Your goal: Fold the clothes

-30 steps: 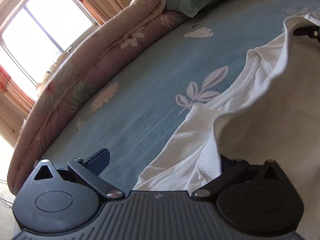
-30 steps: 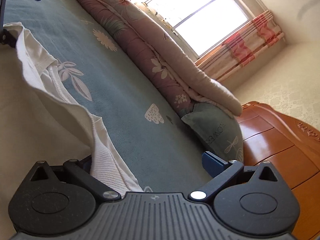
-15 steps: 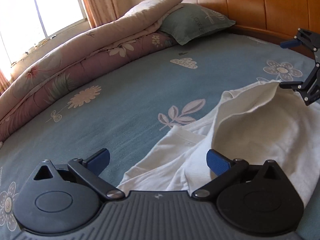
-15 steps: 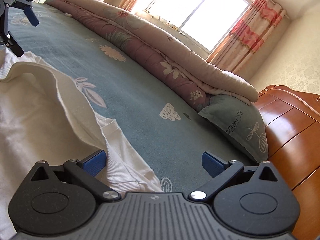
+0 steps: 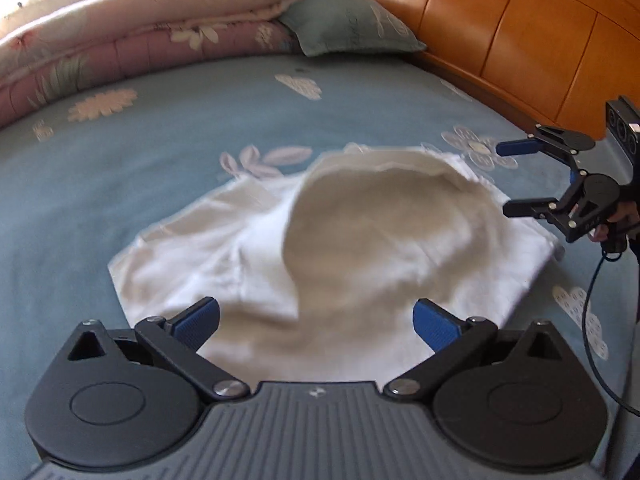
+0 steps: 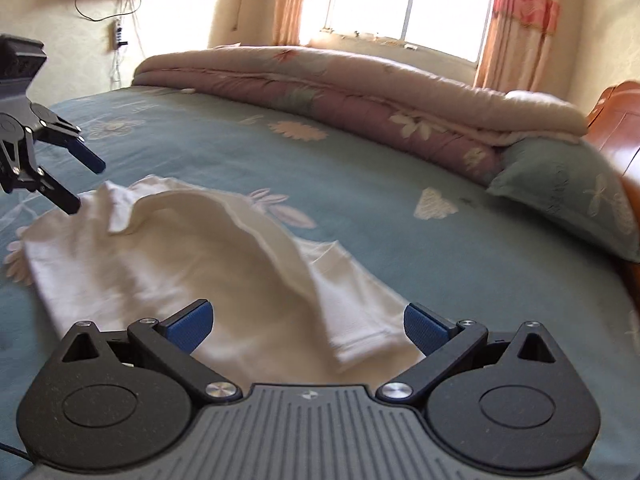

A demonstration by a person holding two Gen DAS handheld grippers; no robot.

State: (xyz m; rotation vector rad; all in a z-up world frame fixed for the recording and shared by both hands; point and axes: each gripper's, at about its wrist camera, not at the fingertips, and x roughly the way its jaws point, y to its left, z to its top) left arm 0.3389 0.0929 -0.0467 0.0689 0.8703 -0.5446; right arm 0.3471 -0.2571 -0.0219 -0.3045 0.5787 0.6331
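- A home bedroom: blue floral-print bedsheet [image 5: 168, 152] against a polished orange wooden headboard [image 5: 520, 28].
- Rolled pink floral quilt [image 6: 360, 92], grey-green pillow [image 6: 568, 196], curtained sunlit window [image 6: 412, 0].

White shirt [image 5: 360, 232] on blue flower-and-leaf-print bedsheet [image 5: 160, 152], blue-padded fingers [image 5: 436, 322].

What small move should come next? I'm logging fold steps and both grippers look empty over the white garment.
Probably press the raised fold flat. The white cotton garment lies on the blue flowered bedsheet with its folded-over layer still bulging in an arch rather than lying flat. The left gripper and right gripper are both open and hold nothing, so either could come down and smooth that hump.
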